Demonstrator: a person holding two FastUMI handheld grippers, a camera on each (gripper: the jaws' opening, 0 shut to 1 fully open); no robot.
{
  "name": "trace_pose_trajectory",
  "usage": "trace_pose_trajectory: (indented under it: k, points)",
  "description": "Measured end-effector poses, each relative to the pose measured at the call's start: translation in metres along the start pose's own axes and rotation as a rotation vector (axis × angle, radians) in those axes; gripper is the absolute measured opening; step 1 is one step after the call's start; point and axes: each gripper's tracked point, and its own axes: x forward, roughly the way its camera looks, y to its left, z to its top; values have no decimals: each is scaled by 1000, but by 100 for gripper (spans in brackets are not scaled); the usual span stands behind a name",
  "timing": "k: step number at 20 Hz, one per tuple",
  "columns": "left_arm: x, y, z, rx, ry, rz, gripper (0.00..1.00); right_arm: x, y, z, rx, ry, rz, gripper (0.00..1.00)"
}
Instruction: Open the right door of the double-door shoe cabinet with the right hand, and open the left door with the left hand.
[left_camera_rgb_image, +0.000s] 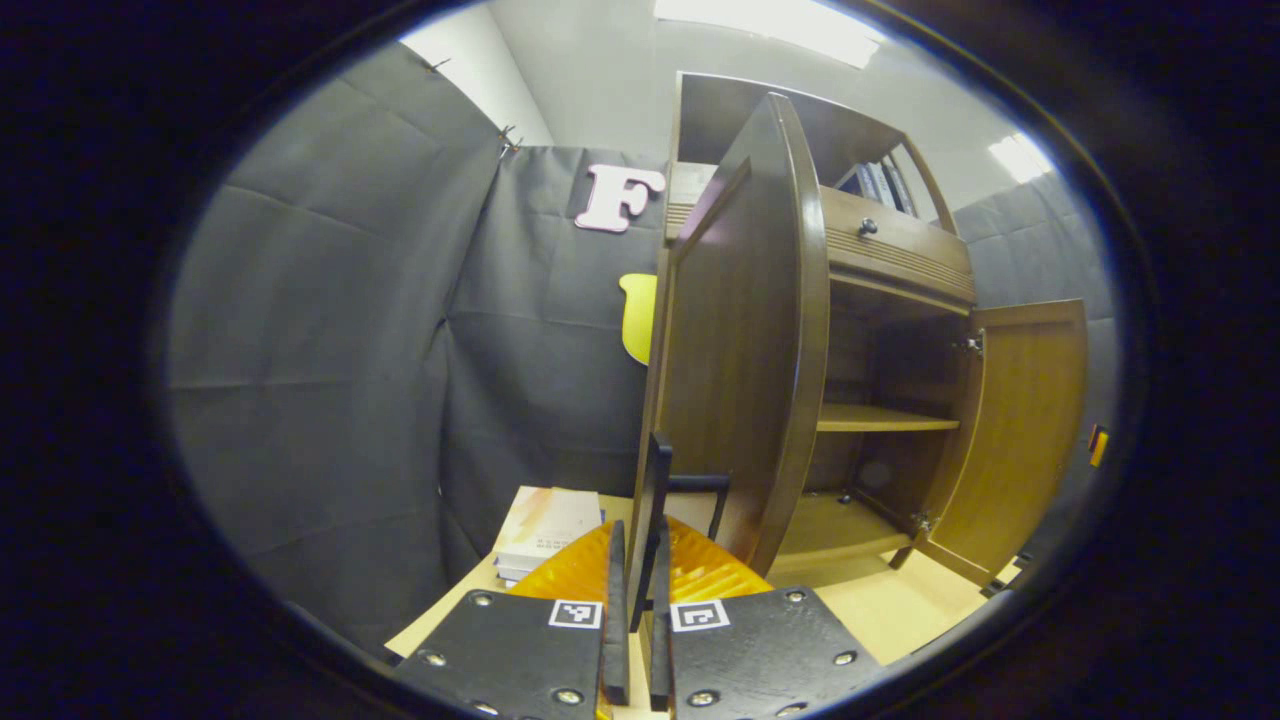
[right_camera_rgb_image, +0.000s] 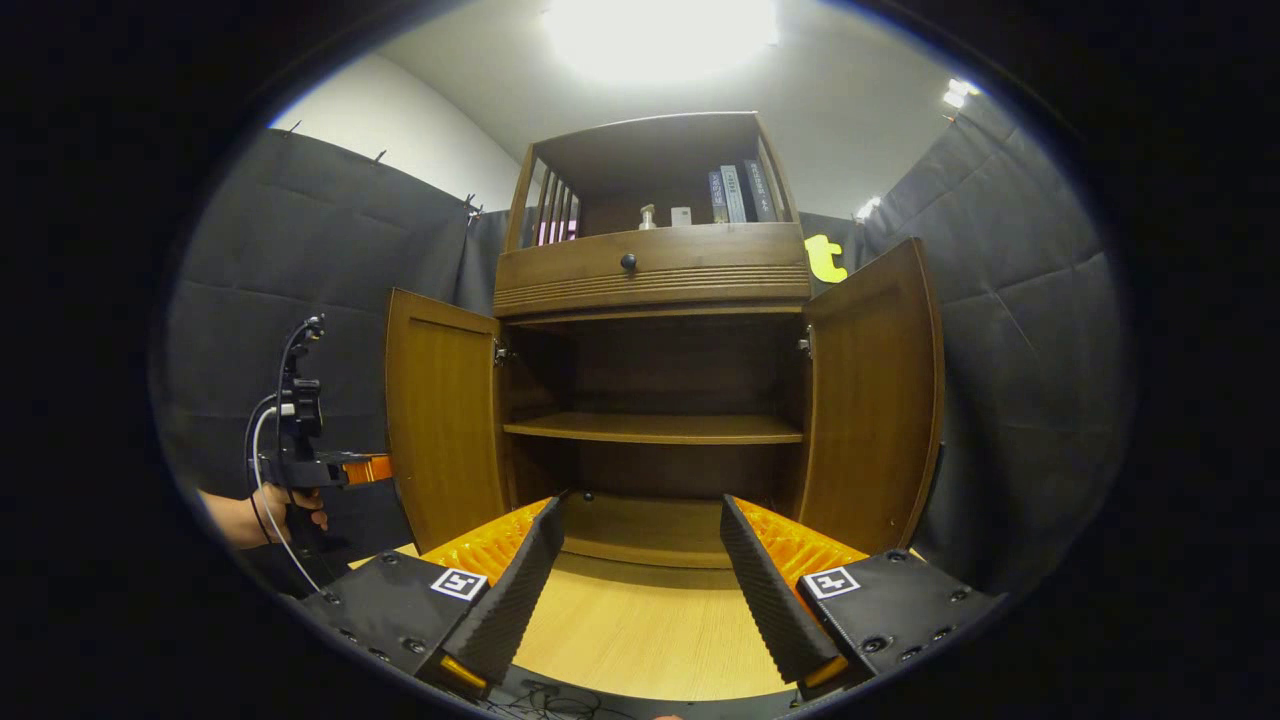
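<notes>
- The brown wooden shoe cabinet with two doors (right_camera_rgb_image: 650, 270) stands on the pale wooden floor board (right_camera_rgb_image: 630, 630), right in front of the right gripper view.
- Its right door (right_camera_rgb_image: 870, 400) is swung wide open. Its left door (right_camera_rgb_image: 445, 420) is swung wide open too.
- Inside you can see a bare wooden shelf (right_camera_rgb_image: 655, 428).
- In the left gripper view, the left gripper (left_camera_rgb_image: 640, 600) has its fingers nearly together around the thin dark handle (left_camera_rgb_image: 655, 500) on the left door's outer face. It looks like it is gripping the handle.
- In the right gripper view, the right gripper (right_camera_rgb_image: 640, 580) has its fingers spread wide and holds nothing.
- A hand (right_camera_rgb_image: 290, 505) holds the left gripper out by the left door.
- I think both doors are open, so the job looks almost done.
- Next, the left gripper should let go of the handle and pull back gently.
</notes>
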Motion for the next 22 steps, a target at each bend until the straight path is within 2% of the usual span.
trace_pose_trajectory:
  k: [2,3,4,7,10,12,15,16,17,22]
  points:
    - [-3,5,5,0,-3,11,7,5,6,-1,-7,2,-6,99]
    - [-1,1,1,0,-6,12,7,8,11,-2,-5,1,-8,95]
    - [-3,-1,2,-1,-8,9,9,11,15,-1,0,-2,-7,99]
    - [-5,-1,6,9,-6,1,7,18,25,-2,14,-8,-9,99]
    - [-6,-6,6,19,-13,16,10,21,31,0,18,-18,-16,99]
    - [-15,-7,11,23,-38,26,7,22,26,3,14,-26,-31,99]
    - [-30,-4,18,16,-58,39,10,18,14,7,18,-38,-53,99]
    - [-37,-5,24,17,-66,44,7,17,7,9,27,-42,-60,99]
    - [-46,-7,30,19,-74,44,10,15,1,11,35,-45,-65,99]
    - [-100,-38,47,34,-114,56,7,-6,-33,16,37,-56,-104,99]
